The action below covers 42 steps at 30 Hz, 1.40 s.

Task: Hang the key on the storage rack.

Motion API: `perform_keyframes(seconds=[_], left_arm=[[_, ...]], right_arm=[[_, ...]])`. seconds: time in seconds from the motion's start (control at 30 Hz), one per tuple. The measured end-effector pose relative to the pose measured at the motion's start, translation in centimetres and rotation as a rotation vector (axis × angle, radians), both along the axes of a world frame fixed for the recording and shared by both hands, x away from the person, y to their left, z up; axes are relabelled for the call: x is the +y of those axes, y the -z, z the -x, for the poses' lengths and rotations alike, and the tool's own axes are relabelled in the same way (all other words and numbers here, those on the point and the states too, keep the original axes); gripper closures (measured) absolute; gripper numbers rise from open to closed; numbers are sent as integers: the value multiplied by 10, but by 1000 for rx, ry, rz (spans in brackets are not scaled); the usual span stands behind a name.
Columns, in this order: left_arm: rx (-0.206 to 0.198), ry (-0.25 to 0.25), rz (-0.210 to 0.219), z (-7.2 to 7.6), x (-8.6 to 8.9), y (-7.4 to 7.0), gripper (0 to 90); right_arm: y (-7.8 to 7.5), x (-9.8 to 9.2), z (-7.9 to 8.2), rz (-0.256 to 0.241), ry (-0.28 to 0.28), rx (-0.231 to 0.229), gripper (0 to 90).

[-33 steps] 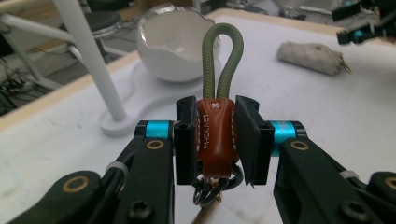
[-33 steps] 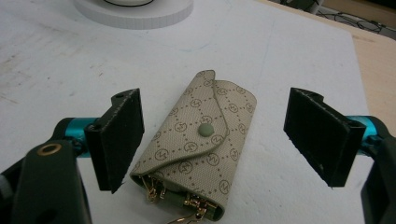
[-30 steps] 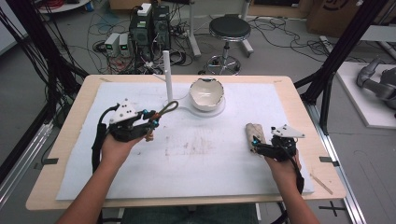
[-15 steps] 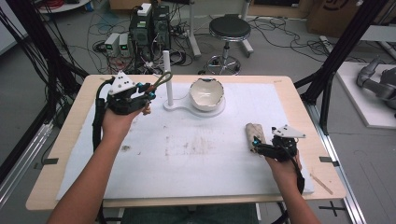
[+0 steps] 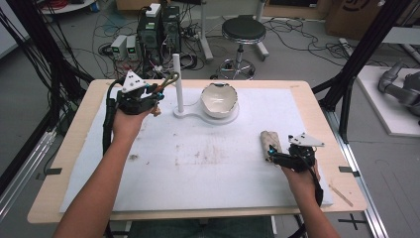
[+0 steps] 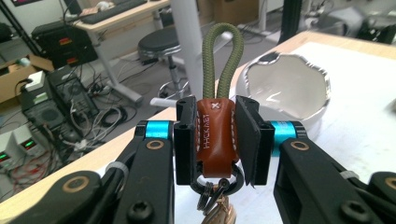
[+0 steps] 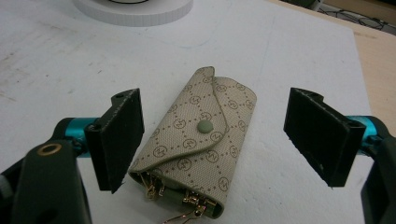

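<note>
Black tongs (image 6: 217, 140) with blue collars, brass-ringed screws (grey three-cornered plate on top), black cable trailing.

Left forearm stretched toward 11 o'clock, left hand (image 5: 128, 121) raised over the far-left of the table, left gripper (image 6: 215, 140) with jaws clamped tight on a brown leather key fob (image 6: 215, 135). Right hand (image 5: 297, 174) low at 4 o'clock, right gripper (image 7: 219, 135) pointing toward 10 o'clock, jaws spread wide.
</note>
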<state>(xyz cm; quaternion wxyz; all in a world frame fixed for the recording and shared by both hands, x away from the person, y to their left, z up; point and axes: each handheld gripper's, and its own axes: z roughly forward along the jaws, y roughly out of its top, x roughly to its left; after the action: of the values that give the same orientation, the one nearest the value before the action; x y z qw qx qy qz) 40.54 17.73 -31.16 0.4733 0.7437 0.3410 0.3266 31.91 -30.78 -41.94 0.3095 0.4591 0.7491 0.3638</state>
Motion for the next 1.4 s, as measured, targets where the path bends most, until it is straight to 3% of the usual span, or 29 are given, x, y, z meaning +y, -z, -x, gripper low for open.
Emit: perform_keyframes(seconds=[0.27, 0.3, 0.33, 0.37, 0.5, 0.67, 0.9, 1.17, 1.2, 1.23, 1.4], left_arm=[[14, -5, -27, -8, -5, 7, 675], [16, -2, -32, -8, -5, 7, 590], [19, -8, -31, -9, -6, 8, 590], [25, -12, -30, -9, -6, 8, 501], [41, 2, -15, -5, -4, 9, 390], [50, 37, 9, 8, 1, 13, 314], [93, 58, 26, 30, 14, 35, 220], [156, 73, 77, 56, 37, 80, 164], [166, 69, 81, 57, 40, 83, 160], [168, 66, 114, 60, 49, 85, 154], [157, 69, 130, 67, 61, 87, 148]], right_arm=[[1, 0, -1, 1, 2, 0, 204], [1, -1, 0, 1, 1, 1, 204], [1, -1, 0, 1, 1, 1, 204], [0, -1, 0, -2, 3, 1, 204], [0, -2, 0, -2, 7, -2, 204], [0, -2, 0, -4, 5, -2, 204], [-1, -1, 1, -3, 5, -3, 204], [0, -2, 0, 1, 7, -2, 204], [0, -1, 0, -1, 6, -3, 204], [-1, -1, 0, -2, 7, -4, 204], [0, -2, 0, -4, 11, -4, 204]])
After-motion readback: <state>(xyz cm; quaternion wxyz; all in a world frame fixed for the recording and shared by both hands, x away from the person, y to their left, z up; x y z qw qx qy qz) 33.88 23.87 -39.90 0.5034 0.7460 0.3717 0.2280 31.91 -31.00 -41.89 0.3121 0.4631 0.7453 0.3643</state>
